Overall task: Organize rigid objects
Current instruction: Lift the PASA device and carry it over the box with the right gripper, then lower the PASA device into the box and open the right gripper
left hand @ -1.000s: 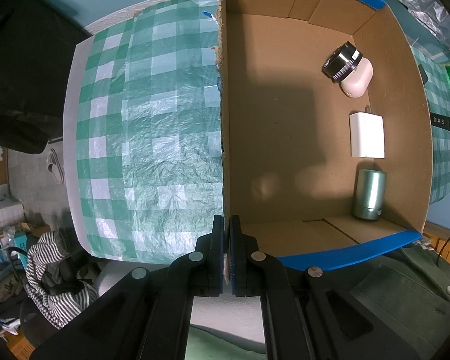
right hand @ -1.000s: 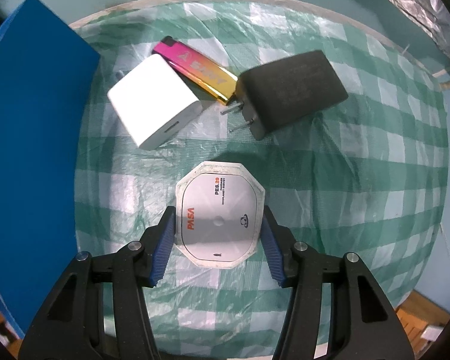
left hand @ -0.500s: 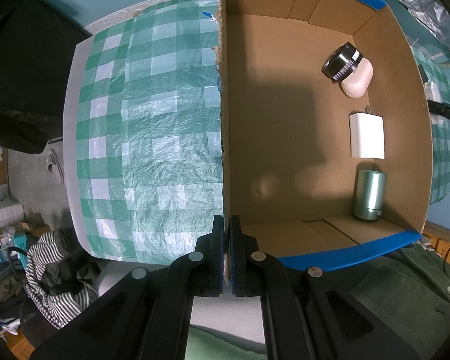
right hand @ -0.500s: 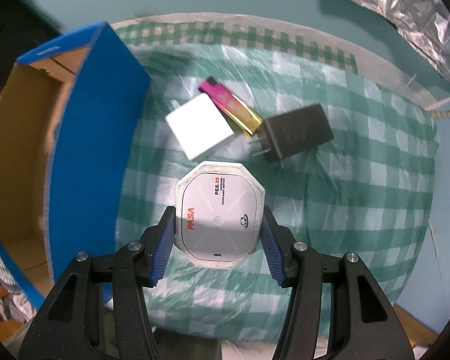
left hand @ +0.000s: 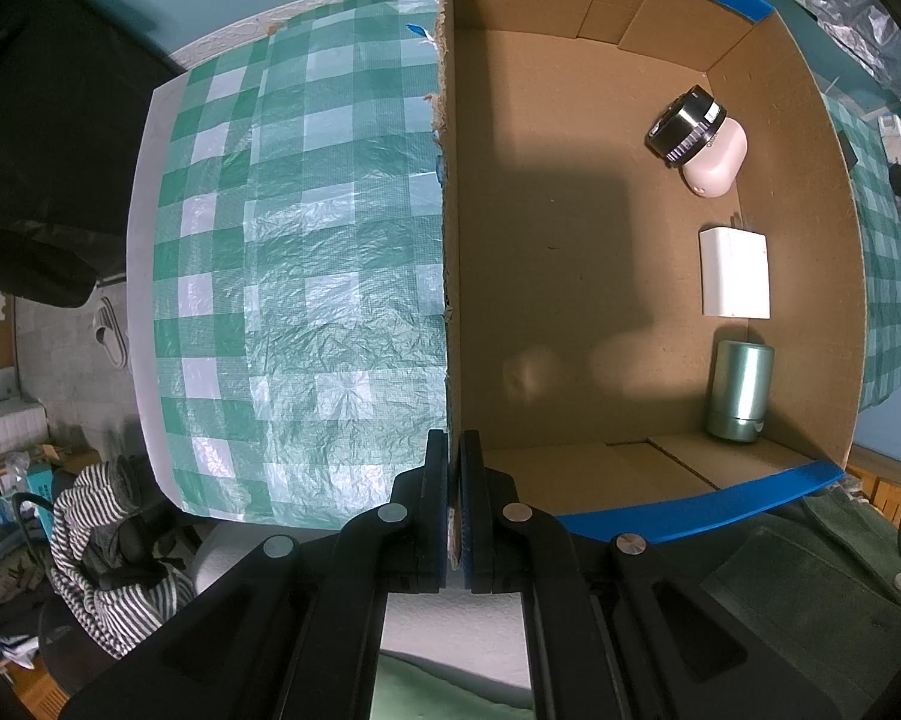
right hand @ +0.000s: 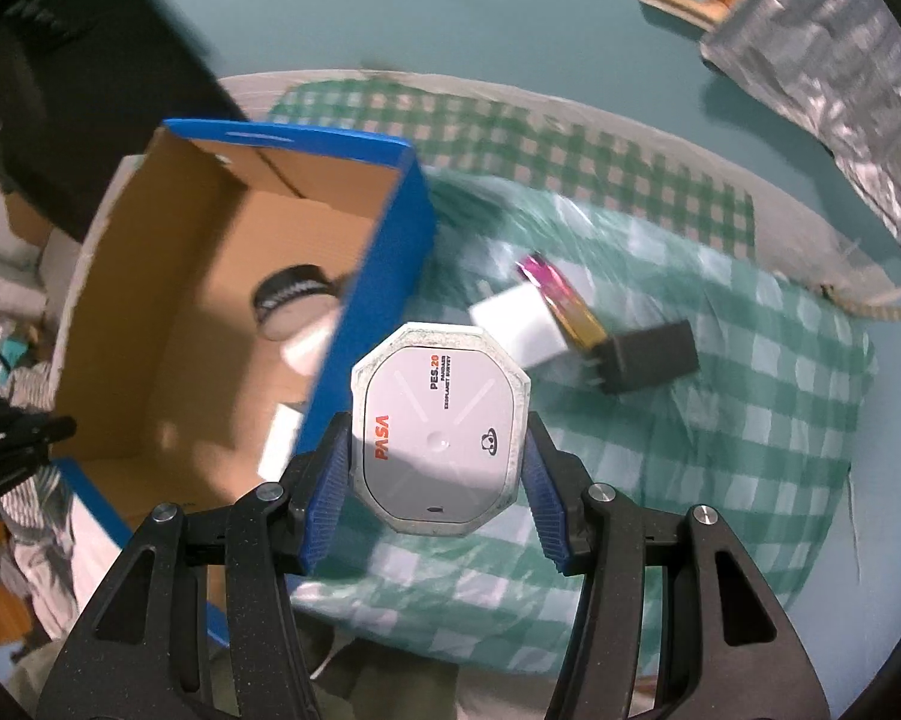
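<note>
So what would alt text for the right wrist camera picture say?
The right gripper clamps a pale grey octagonal case printed PASA, held above a green checked tablecloth. A blue-sided cardboard box stands open at left; a white block, iridescent lighter and black plug adapter lie beyond.

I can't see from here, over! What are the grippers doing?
Left gripper shut on box wall. Right gripper shut on grey octagonal case, lifted beside the box. Nothing in the way.
</note>
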The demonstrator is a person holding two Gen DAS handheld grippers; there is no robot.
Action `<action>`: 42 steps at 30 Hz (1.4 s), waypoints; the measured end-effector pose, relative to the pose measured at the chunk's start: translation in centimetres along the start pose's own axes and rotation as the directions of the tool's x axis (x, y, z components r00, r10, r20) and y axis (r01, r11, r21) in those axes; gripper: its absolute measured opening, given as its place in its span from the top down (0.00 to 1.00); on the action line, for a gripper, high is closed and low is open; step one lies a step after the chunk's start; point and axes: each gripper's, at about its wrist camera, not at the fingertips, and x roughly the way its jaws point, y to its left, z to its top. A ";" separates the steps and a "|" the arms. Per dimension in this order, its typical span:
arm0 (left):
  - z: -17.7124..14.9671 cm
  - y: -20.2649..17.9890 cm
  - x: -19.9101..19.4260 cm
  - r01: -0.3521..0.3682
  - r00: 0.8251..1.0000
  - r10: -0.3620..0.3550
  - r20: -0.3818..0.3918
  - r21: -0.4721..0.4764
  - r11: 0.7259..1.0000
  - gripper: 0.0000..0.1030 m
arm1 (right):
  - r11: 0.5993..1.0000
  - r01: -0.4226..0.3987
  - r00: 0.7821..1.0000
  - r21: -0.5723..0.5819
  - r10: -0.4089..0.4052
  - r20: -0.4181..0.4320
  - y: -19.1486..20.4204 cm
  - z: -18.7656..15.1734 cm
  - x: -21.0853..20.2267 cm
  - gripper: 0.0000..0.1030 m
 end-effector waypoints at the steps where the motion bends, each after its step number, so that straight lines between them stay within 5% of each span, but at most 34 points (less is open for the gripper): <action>1: 0.0 0.0 0.0 0.000 1.000 0.000 0.000 0.001 1.000 0.97 | 1.000 -0.003 1.000 -0.010 0.003 0.002 0.4 0.2 -0.1 0.48; 20: 0.3 -0.1 0.0 0.003 1.000 -0.003 0.003 -0.002 1.000 0.97 | 0.979 -0.015 1.000 -0.205 0.012 -0.018 8.3 2.7 1.3 0.48; 42: 0.3 0.0 -0.1 0.001 1.000 -0.001 0.003 0.000 1.000 0.97 | 0.975 -0.003 0.995 -0.223 -0.020 -0.097 9.1 2.3 5.7 0.48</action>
